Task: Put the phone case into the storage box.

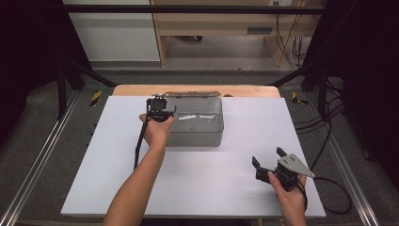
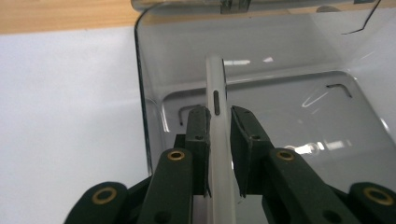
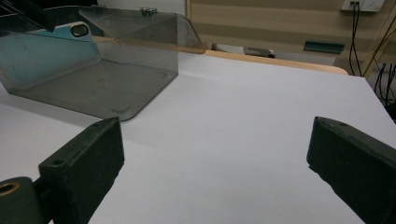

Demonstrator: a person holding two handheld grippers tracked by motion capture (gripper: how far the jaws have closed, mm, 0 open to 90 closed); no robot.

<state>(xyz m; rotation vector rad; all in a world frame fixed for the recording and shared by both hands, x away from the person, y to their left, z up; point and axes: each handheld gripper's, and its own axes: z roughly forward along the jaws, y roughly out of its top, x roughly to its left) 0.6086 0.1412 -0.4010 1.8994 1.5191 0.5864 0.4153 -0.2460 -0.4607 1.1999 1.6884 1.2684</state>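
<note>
Smoky clear box (image 2: 280, 93): you hold a thin white phone-like slab (image 2: 217, 121) edge-on above it.
Keep the left gripper (image 2: 218, 128) jaws clamped on it, lower straight, release near the floor; the right gripper (image 1: 268, 160) jaws gape idle.

No text, label, brand, number or sign can be read in any of the views. Pale marks are seen on the clear box (image 1: 197, 123) in the high view, but they are too blurred to be told as writing or glare. Nothing is printed on the slim white case (image 2: 218, 135) that is clamped between the fingers (image 2: 198, 140) of the left gripper (image 2: 219, 135).
</note>
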